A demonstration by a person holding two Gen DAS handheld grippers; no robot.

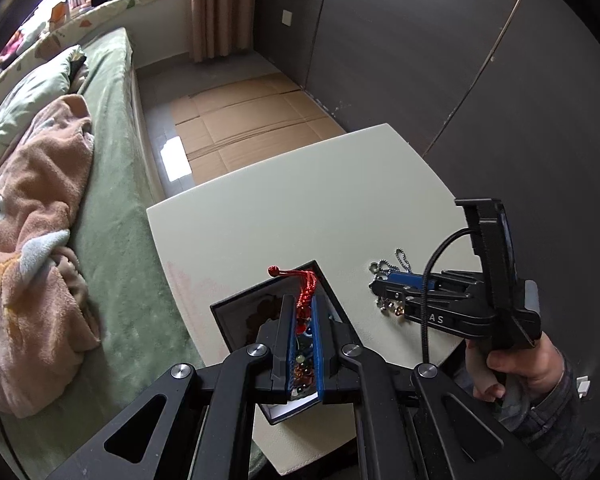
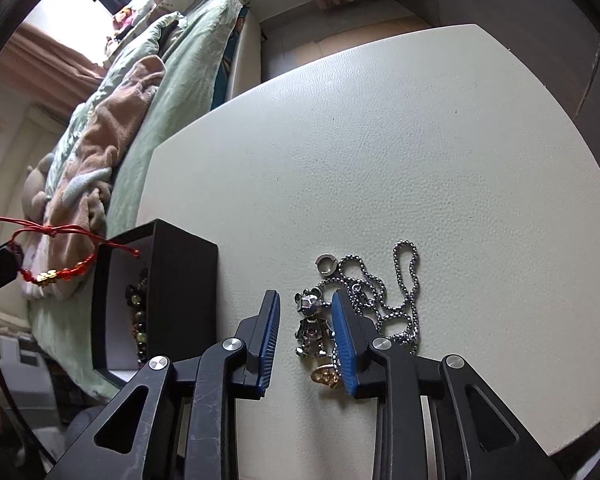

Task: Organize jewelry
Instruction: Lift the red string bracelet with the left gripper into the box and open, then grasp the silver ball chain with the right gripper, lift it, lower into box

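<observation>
My left gripper (image 1: 302, 306) is shut on a red cord bracelet (image 1: 305, 286) and holds it over an open black box (image 1: 240, 314). In the right wrist view that bracelet (image 2: 60, 272), with small gold charms, hangs in the air left of the box (image 2: 180, 280), which holds a dark beaded bracelet (image 2: 138, 312). My right gripper (image 2: 305, 295) is low over the table, jaws partly apart around a silver bear pendant (image 2: 312, 320). The left pad stands clear of the pendant. The pendant's silver chain (image 2: 404, 280) lies in loops to the right. A silver ring (image 2: 326, 264) and a gold piece (image 2: 326, 376) lie close by.
The pale table (image 1: 300, 200) has the box at its left edge, close to a bed (image 1: 112, 200) with a green cover and a pink blanket. A hand (image 1: 520, 364) grips the right gripper's handle. Dark wardrobe panels stand behind the table, and flattened cardboard lies on the floor.
</observation>
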